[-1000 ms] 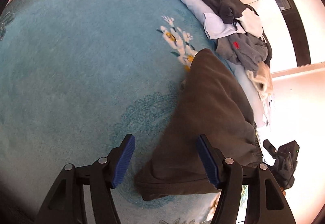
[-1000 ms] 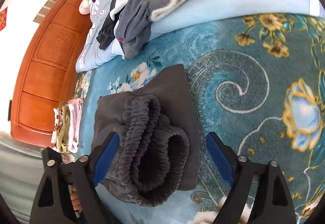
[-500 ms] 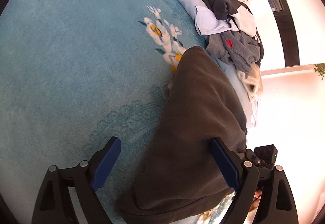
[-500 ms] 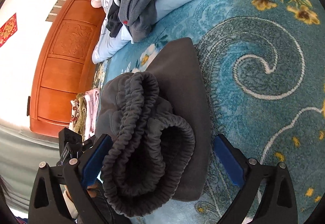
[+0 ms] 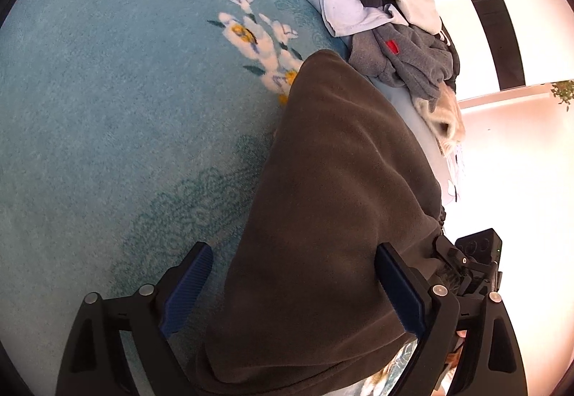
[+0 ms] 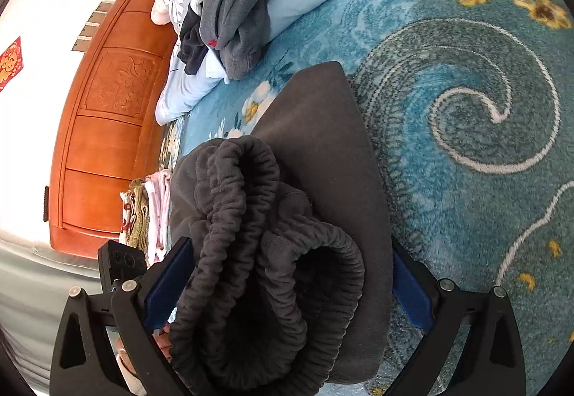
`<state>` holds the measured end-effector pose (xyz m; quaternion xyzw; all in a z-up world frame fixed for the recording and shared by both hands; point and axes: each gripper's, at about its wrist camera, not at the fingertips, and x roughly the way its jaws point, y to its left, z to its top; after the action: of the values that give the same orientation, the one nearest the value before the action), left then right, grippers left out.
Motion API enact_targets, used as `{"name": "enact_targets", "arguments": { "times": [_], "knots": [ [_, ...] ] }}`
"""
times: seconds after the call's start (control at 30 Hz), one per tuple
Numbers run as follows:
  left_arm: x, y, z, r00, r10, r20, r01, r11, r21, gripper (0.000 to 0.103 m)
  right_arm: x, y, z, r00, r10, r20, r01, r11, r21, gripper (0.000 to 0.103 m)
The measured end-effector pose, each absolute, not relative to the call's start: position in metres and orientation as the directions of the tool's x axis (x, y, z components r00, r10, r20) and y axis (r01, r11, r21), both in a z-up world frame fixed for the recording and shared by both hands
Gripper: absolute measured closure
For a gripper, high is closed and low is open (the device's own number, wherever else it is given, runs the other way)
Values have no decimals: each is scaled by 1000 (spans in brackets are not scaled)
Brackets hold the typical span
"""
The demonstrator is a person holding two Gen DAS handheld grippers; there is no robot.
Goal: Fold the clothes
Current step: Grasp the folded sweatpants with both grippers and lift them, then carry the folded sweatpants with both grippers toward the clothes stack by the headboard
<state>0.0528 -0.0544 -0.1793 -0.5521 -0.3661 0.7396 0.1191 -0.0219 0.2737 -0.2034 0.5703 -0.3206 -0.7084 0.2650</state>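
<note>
A: The left gripper (image 5: 292, 292) is standing spread wide, its blue pads either side of the dark sweatpants (image 5: 333, 216) and pinching nothing. The folded cloth is lying on the teal floral blanket (image 5: 107, 108), running lengthways straight away from the gripper toward the pile of unfolded clothes (image 5: 394, 37). The plain folded edge is nearest this hand.

B: And the other gripper's black body is showing just right of the pants?

A: Yes, at the waistband side. Now the right wrist view: the right gripper (image 6: 287, 284) is likewise parted, straddling the bunched elastic waistband (image 6: 265, 252) without clamping it. The sweatpants (image 6: 323, 144) are stretching away from it, again toward the pile of unfolded clothes (image 6: 233, 8).

B: So both tools are sitting at the near end, one at each side?

A: I judge so. The long axis is pointing toward the pile, so closing and carrying the near end over toward the pile looks like the next fold. The thick waistband may slip from the right pads.
</note>
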Motion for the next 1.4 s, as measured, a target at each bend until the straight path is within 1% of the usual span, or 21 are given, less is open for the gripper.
{"name": "enact_targets", "arguments": {
  "times": [0.07, 0.17, 0.23, 0.33, 0.5, 0.53, 0.67, 0.73, 0.83, 0.93, 1.0, 1.13, 1.27, 1.4],
  "knots": [
    [54, -54, -179, -372, 570, -733, 224, -711, -667, 10, -23, 272, -203, -196, -735, -649, 1, -662, 750, 2],
    [56, -53, -175, -390, 549, -740, 214, -727, -652, 12, -23, 267, -200, -202, -718, -667, -19, -677, 735, 3],
    [56, -52, -171, -399, 548, -736, 194, -734, -651, 22, -23, 266, -198, -207, -708, -675, -30, -685, 728, 5],
    [58, -48, -165, -410, 537, -737, 164, -752, -639, 31, -21, 266, -195, -214, -701, -680, -40, -690, 723, 12],
    [62, -47, -155, -432, 527, -732, 130, -767, -629, 44, -22, 260, -180, -204, -682, -702, -19, -715, 699, 25],
    [63, -47, -152, -439, 526, -728, 124, -767, -629, 47, -22, 258, -175, -207, -682, -702, -8, -716, 698, 26],
    [68, -53, -138, -477, 516, -711, 110, -768, -631, 48, -25, 246, -148, -212, -695, -687, 53, -710, 702, 31],
    [72, -63, -129, -512, 507, -693, 117, -758, -641, 50, -30, 234, -134, -204, -702, -682, 97, -708, 699, 32],
    [78, -85, -114, -574, 483, -662, 131, -743, -656, 50, -38, 212, -114, -193, -713, -674, 170, -701, 693, 32],
    [84, -114, -95, -634, 434, -640, 155, -740, -655, 50, -51, 180, -94, -164, -735, -658, 245, -677, 694, 32],
    [89, -139, -81, -680, 385, -624, 183, -735, -653, 50, -63, 149, -81, -133, -751, -647, 302, -652, 696, 32],
    [104, -198, -52, -767, 249, -591, 264, -717, -645, 49, -87, 72, -46, -60, -779, -625, 435, -584, 686, 32],
    [124, -262, -25, -826, 105, -553, 344, -683, -644, 50, -102, -32, -5, 33, -792, -610, 585, -480, 654, 32],
    [148, -331, -5, -851, -18, -525, 410, -648, -642, 49, -107, -140, 28, 143, -783, -605, 692, -359, 627, 32]
  ]
}}
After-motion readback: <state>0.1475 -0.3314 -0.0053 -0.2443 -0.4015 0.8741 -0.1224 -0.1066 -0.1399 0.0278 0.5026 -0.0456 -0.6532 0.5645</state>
